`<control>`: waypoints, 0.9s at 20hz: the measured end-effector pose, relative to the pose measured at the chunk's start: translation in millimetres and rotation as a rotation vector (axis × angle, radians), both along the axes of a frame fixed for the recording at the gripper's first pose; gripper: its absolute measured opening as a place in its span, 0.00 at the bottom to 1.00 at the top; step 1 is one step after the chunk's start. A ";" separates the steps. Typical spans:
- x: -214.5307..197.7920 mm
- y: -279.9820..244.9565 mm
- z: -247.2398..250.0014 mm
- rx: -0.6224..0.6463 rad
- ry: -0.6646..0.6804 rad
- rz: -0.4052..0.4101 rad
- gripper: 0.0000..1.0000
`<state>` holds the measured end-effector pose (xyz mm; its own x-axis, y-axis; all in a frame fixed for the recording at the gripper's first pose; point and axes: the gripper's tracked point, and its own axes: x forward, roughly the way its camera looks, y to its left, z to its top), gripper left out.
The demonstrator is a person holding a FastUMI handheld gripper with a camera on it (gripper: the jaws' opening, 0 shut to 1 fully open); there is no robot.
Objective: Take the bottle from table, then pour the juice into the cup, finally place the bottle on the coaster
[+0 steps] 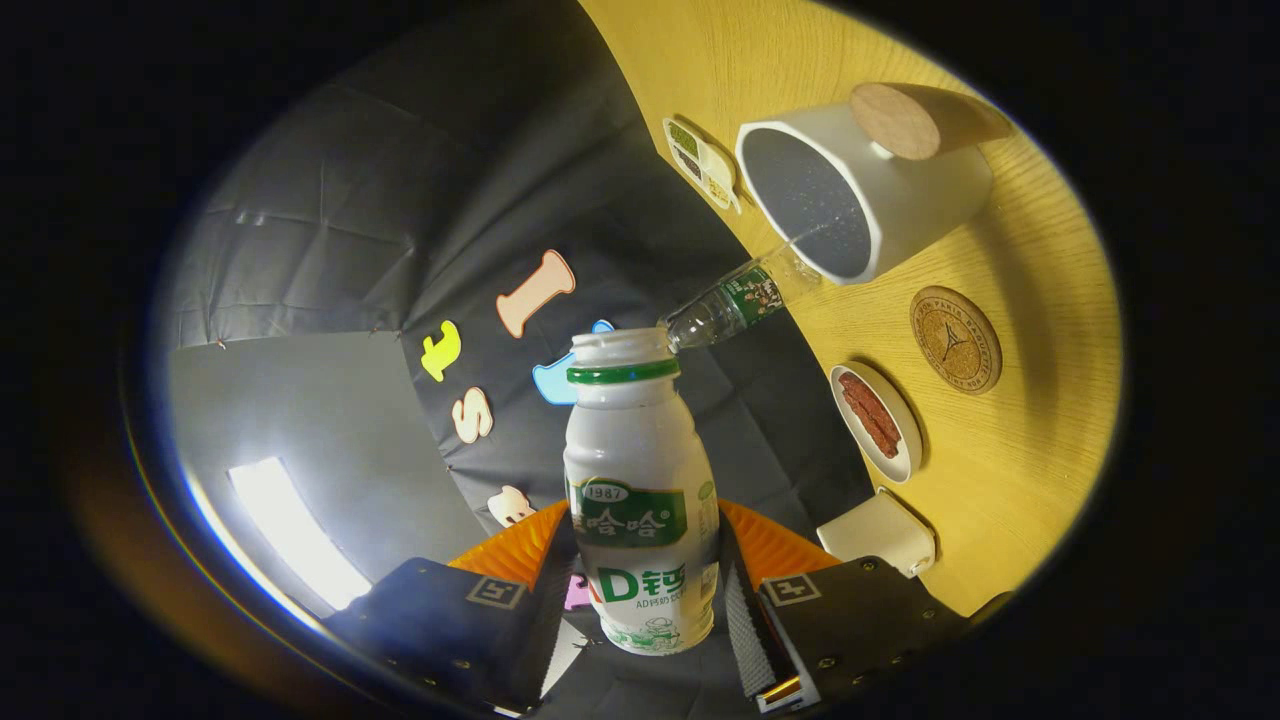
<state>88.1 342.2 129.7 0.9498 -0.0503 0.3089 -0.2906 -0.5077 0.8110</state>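
Pour | gripper (640, 625) clenched on yogurt-drink bottle (640, 500), tilted | swing its mouth over white cup (900, 190), roll slowly | coaster (955, 338) beside cup, next.

White bottle (640, 490) with the green label and neck ring sits clamped between the fingers, white cup (860, 190) beyond it on the wooden table, round cork coaster (955, 339) beside the cup.

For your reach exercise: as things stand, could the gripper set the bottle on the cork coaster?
Probably yes: the gripper is shut on the bottle, and the cork coaster lies bare beside the white cup.
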 end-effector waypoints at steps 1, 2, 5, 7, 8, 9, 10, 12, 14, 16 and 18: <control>0.7 0.2 -0.5 0.006 -0.001 0.001 0.71; 1.4 -0.1 -0.4 0.012 -0.001 0.002 0.71; 0.3 -1.8 -1.2 0.037 -0.003 0.002 0.71; 1.2 -3.3 -1.4 0.049 -0.003 -0.001 0.71; 1.6 -4.0 -1.6 0.057 0.000 -0.003 0.71; 1.0 -4.2 -1.4 0.068 0.001 -0.004 0.71; 1.1 -4.6 -1.0 0.077 0.000 -0.004 0.71; -0.7 -5.0 -1.2 0.089 0.002 -0.003 0.71; -1.1 -6.2 -2.0 0.104 0.005 -0.003 0.71; -2.2 -6.9 -2.8 0.119 0.008 -0.003 0.71; -3.3 -7.4 -3.5 0.129 0.011 -0.002 0.71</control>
